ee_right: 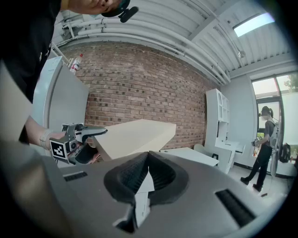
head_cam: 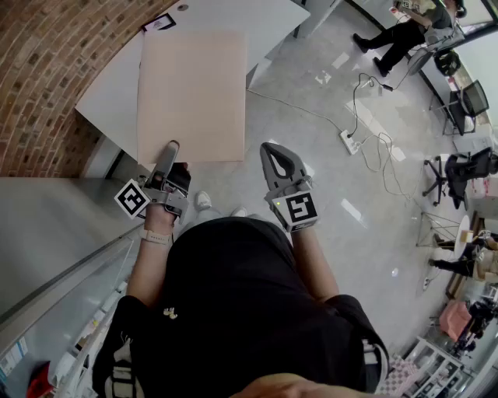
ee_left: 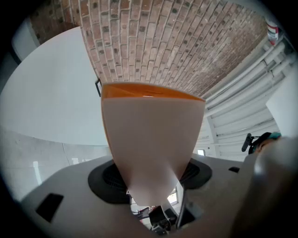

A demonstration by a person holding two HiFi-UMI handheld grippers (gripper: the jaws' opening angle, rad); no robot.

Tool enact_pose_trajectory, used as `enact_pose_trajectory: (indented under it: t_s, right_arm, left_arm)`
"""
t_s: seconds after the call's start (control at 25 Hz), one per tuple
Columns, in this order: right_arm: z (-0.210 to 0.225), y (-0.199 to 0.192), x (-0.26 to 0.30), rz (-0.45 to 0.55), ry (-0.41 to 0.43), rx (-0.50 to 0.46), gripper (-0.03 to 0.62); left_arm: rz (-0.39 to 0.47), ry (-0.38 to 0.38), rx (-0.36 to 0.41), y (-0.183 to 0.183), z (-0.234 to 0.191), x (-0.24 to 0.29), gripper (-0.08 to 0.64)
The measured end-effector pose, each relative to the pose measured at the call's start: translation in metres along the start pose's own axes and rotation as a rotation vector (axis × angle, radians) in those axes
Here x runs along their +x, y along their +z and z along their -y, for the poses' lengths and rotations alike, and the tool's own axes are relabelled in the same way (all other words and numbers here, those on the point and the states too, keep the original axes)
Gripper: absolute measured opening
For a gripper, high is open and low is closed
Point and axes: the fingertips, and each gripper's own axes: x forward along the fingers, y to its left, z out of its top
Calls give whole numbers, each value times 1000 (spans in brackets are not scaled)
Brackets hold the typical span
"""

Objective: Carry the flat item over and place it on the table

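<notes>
1. Left gripper (head_cam: 170,149): the jaws are clamped on the near edge of the flat board (head_cam: 194,85), with a pad pressed to each face. The board fills most of this gripper's own view and hides whatever lies straight ahead.
2. Flat board: pale beige, held by that one edge only, in the upper middle of the head view. From above it overlaps the white worktop (head_cam: 261,27). The right gripper view shows it raised in the air, tilted slightly upward away from the left gripper, with the worktop lower and beyond it.
3. Right gripper (head_cam: 271,151): the jaws are closed together with nothing between them. It sits right of the board, apart from it, over the floor.
4. Worktop: the board covers much of its surface. A small dark-framed item (head_cam: 159,22) shows at the board's upper left corner, too small to identify.
5. Brick wall (head_cam: 47,70): fills the upper left of the head view.
6. Obstructions: the person's torso blocks the lower half of the head view. A second person (head_cam: 397,35) at upper right is cut off by the frame edge. A power strip (head_cam: 348,140) with its cable lies on the floor.
</notes>
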Motion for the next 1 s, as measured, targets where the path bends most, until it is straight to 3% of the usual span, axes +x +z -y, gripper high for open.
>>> enact_pose_trajectory:
  t_s: [0.24, 0.44, 0.64, 0.8, 1.0]
  right_arm:
    - [-1, 4, 9, 1, -6, 48, 11]
    - [4, 10, 11, -8, -17, 75, 11]
    - [-11, 1, 60, -22, -58, 106, 12]
    - [-2, 2, 63, -26, -86, 142, 12]
    - [-8, -8, 105, -40, -79, 153, 12]
  left_arm:
    - [-22, 20, 19, 8, -5, -4, 285]
    - [-30, 29, -9, 9, 2, 0, 285]
    - [-49, 39, -17, 57, -28, -9, 285]
    - [-64, 42, -22, 60, -27, -6, 285]
    - [-56, 53, -35, 93, -55, -4, 285]
